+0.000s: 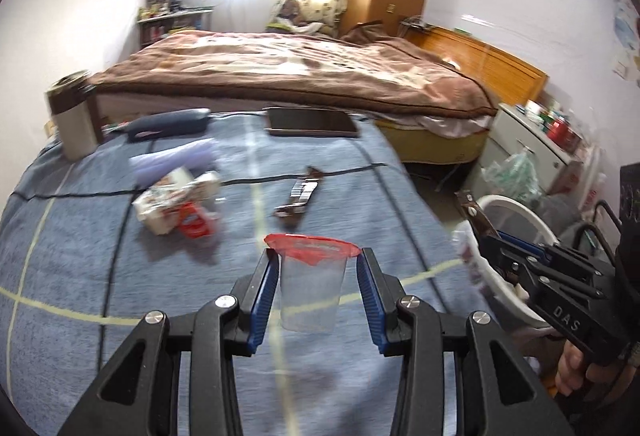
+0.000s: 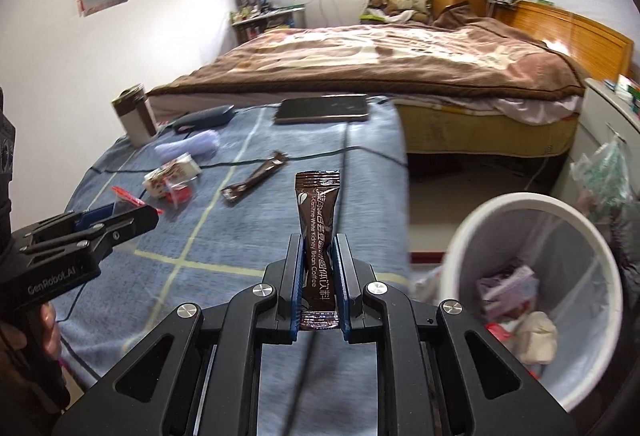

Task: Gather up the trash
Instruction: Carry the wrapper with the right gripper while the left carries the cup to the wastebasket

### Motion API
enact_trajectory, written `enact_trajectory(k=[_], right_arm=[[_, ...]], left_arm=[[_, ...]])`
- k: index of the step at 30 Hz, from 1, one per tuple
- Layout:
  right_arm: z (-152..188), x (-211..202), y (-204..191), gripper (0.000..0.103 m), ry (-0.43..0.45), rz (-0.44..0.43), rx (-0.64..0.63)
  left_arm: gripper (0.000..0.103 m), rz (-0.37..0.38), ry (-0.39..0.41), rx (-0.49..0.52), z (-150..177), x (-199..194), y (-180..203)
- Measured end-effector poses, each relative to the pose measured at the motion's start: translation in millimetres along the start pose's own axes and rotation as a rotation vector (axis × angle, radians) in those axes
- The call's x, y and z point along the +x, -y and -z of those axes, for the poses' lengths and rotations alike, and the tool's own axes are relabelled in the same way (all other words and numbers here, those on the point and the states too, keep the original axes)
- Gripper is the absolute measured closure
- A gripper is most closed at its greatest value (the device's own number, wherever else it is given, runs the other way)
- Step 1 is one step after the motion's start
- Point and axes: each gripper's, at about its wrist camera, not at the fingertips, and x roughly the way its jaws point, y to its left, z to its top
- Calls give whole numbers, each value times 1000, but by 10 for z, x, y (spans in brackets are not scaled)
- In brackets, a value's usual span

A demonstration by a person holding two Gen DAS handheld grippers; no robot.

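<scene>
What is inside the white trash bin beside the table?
The white trash bin holds a purple wrapper, a crumpled cream piece and something red. Anything under them is covered.

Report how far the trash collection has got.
Done: the white bin already holds several wrappers. In hand: the left hand-held gripper grips a clear cup with a red lid; the right hand-held gripper is shut on a coffee sachet, neither yet over the bin. Left: another brown sachet and crumpled packaging on the blue cloth.
</scene>
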Motion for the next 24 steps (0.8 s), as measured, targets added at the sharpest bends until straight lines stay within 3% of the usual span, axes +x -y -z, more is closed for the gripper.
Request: enact_trajectory(k=[24], right_arm=[[252, -626, 1244, 86, 40, 239, 158]], left_arm=[[61, 235, -29, 215, -45, 283, 1702]])
